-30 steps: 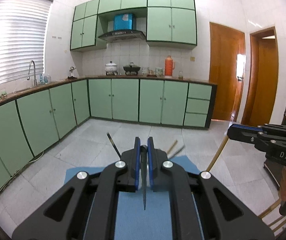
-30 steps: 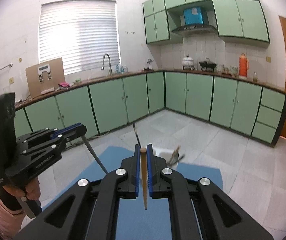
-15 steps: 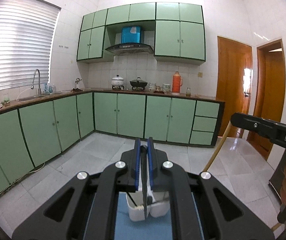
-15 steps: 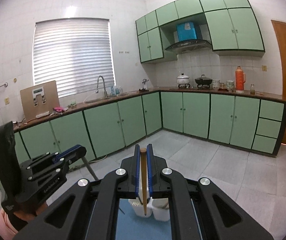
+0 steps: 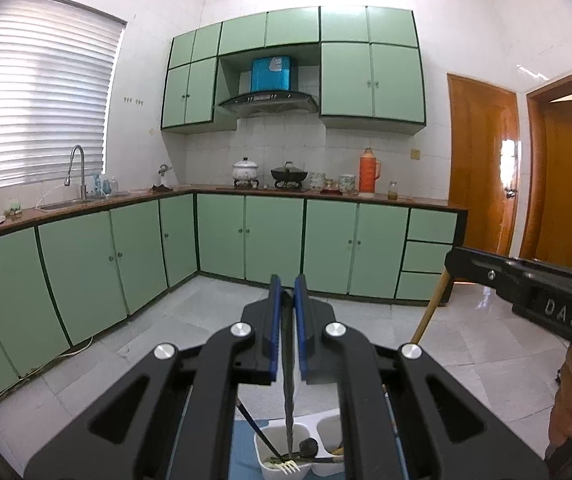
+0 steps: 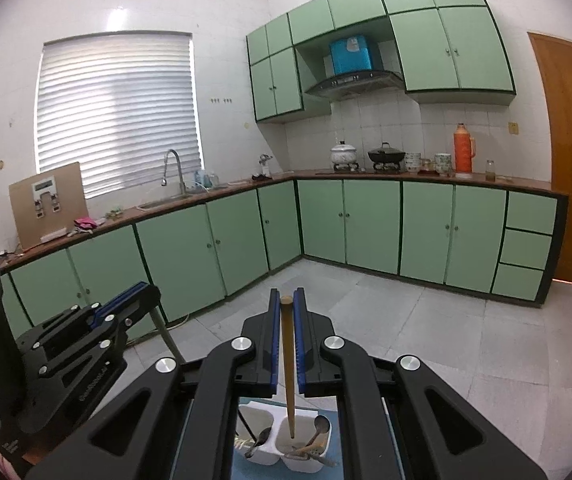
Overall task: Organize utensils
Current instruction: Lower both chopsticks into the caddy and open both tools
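A dark chopstick (image 5: pixel 288 364) is shown clamped between the closed jaws of the left gripper (image 5: pixel 287 292), its lower end hanging over the left compartment of a white two-compartment utensil holder (image 5: pixel 306 470), in which a fork (image 5: pixel 288 467), a dark spoon (image 5: pixel 308 445) and a leaning dark chopstick (image 5: pixel 259 432) already lie. A wooden chopstick (image 6: pixel 288 364) is likewise held in the closed jaws of the right gripper (image 6: pixel 287 294), its tip suspended above the right compartment of the holder (image 6: pixel 269 454), where spoons (image 6: pixel 318 428) are seen. The holder stands on a blue mat (image 6: pixel 336 410); the surface beneath the mat cannot be made out. Compared with a second earlier, when only the mat and loose sticks at its far edge were visible under the jaws, both grippers have been carried across so that the holder now lies directly below each held stick; the grips themselves are unchanged. By this shift the transport phase is judged nearly complete: each chopstick is lined up over a compartment, and lowering followed by release is judged to remain. A risk is noted that a tip may catch on the utensils already inside.
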Demonstrator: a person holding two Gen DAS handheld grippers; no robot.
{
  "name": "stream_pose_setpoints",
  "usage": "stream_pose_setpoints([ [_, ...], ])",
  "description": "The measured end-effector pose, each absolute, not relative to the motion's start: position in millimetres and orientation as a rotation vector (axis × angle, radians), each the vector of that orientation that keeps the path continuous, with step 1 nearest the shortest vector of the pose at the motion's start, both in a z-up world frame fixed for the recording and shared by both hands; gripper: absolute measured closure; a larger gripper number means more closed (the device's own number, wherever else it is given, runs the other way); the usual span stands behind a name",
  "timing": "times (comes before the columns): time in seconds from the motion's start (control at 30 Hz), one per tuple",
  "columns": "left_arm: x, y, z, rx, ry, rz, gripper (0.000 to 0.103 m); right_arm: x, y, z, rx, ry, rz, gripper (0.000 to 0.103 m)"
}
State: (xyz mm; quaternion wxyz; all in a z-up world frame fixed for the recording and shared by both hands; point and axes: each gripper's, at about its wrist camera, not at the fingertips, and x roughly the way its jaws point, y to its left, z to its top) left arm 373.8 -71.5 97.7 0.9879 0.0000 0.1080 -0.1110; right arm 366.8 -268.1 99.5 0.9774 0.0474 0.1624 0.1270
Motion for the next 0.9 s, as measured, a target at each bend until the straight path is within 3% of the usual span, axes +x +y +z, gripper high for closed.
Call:
stream_pose_setpoints([
  [0.4, 414.8, -67.3, 43.7, -0.008, 0.314, -0.202, 0.097, 408.7, -262.9, 25.8, 0.117, 0.431, 0.239, 0.097],
  [0.9, 433.0, -57.8, 0.0, -0.005, 0.414, -0.186, 0.097, 421.3, -276.6, -14.9, 0.168, 0.517, 0.219, 0.097],
])
